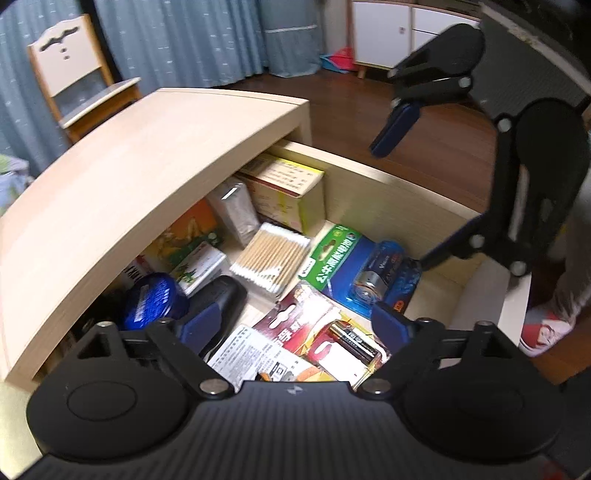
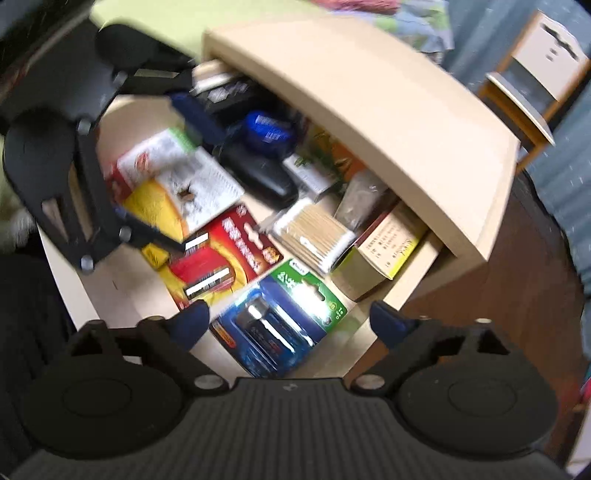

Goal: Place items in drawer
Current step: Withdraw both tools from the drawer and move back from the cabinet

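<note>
Wooden floor, open drawer [image 1: 373,192] packed with battery packs [image 1: 354,266], cotton swabs [image 1: 269,258]; left gripper [image 1: 295,325] and right gripper [image 2: 290,321] jaws open, empty

Upper left — white-backed wooden chair [image 1: 70,70]; blue-grey pleated curtains [image 1: 184,37]; upper right — white cabinet [image 1: 391,26]; dark wood floor [image 1: 354,107].

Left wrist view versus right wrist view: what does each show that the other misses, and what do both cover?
Only the left wrist view shows the white cabinet on the far wall and a person's red-and-white shoe. Only the right wrist view shows the yellow card with printed text in the drawer. Both show the open wooden drawer, the blue-and-green battery pack, the bundle of cotton swabs and the wooden chair.
</note>
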Demonstrator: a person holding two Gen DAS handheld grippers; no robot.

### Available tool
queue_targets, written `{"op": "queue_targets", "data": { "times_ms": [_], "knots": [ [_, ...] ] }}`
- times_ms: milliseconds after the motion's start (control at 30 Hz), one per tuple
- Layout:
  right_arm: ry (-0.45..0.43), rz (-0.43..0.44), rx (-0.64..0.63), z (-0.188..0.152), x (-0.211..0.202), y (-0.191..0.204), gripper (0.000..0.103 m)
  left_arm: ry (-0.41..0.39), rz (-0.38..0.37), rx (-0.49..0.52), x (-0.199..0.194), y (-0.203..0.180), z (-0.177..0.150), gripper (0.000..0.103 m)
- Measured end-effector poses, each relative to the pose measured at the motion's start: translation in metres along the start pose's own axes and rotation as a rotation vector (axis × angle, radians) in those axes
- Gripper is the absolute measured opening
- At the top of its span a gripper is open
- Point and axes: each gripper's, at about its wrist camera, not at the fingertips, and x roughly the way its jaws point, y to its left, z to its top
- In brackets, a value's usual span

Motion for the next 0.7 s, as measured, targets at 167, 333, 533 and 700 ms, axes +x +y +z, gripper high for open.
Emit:
{"op": "queue_targets", "data": {
  "times_ms": [167, 333, 533, 700],
  "knots": [
    [-0.072, -0.028, 0.131, -0.008, -0.020, -0.001, 0.097, -0.023, 0.108, -0.056, -0.021, -0.006, -0.007, 0.101],
    [-0.193, -0.041, 0.297, -0.024, -0.051, 0.003, 0.101, -0.062, 0.201, -0.173, -0.052, -0.008, -0.017, 0.102],
    [-0.327, -0.073, 0.494, -0.055, -0.085, 0.019, 0.102, -0.123, 0.334, -0.281, -0.093, -0.018, -0.029, 0.102],
    [-0.359, -0.113, 0.604, -0.080, -0.104, 0.035, 0.102, -0.124, 0.384, -0.351, -0.111, -0.029, -0.045, 0.102]
  ]
}}
